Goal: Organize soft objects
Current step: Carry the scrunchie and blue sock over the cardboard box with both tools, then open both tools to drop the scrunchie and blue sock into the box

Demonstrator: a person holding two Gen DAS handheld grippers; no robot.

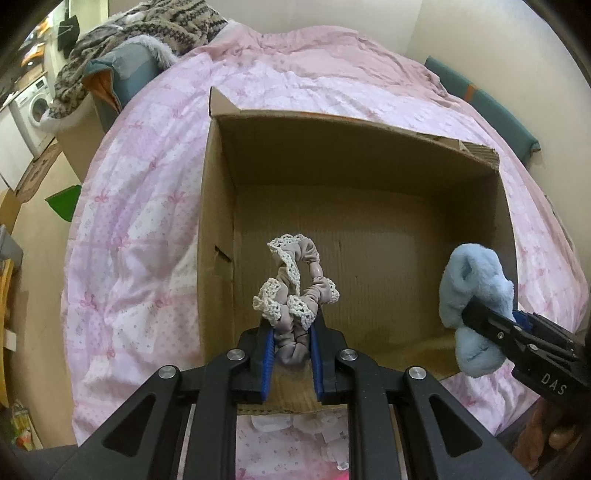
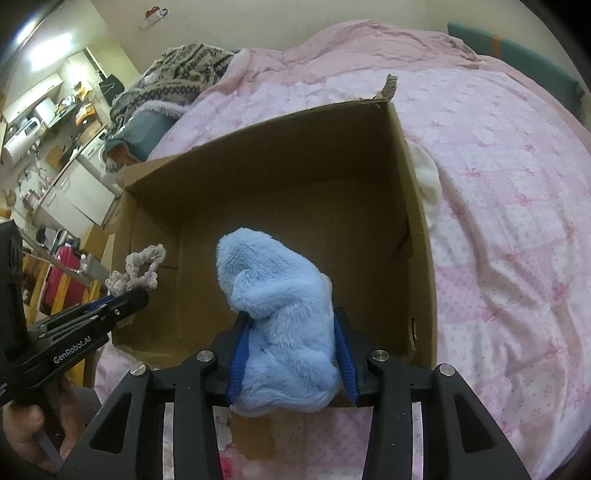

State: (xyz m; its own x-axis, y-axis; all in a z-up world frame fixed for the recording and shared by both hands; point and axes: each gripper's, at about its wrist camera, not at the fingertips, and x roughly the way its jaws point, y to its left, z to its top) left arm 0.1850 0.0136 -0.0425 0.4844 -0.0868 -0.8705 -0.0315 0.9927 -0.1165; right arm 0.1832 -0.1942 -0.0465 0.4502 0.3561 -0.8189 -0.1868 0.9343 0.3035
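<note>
An open cardboard box [image 1: 332,158] stands on the pink bed with its floor bare. My left gripper [image 1: 293,325] is shut on a grey scrunchie with cream lace trim [image 1: 295,280], held over the near part of the box. At the box's right rim my right gripper [image 1: 476,310] grips a fluffy light-blue soft item [image 1: 469,288]. In the right wrist view that blue item [image 2: 280,295] fills the space between the blue pads of the right gripper [image 2: 290,317], above the box [image 2: 277,166]. The scrunchie [image 2: 140,269] and left gripper [image 2: 136,295] show at the left.
A pink patterned quilt [image 1: 147,229] covers the bed around the box. A knitted patterned blanket [image 1: 147,33] and a grey-blue cushion [image 1: 125,77] lie at the far left. A white cloth [image 2: 428,181] sits against the box's right wall. A hand [image 2: 29,424] holds the left gripper.
</note>
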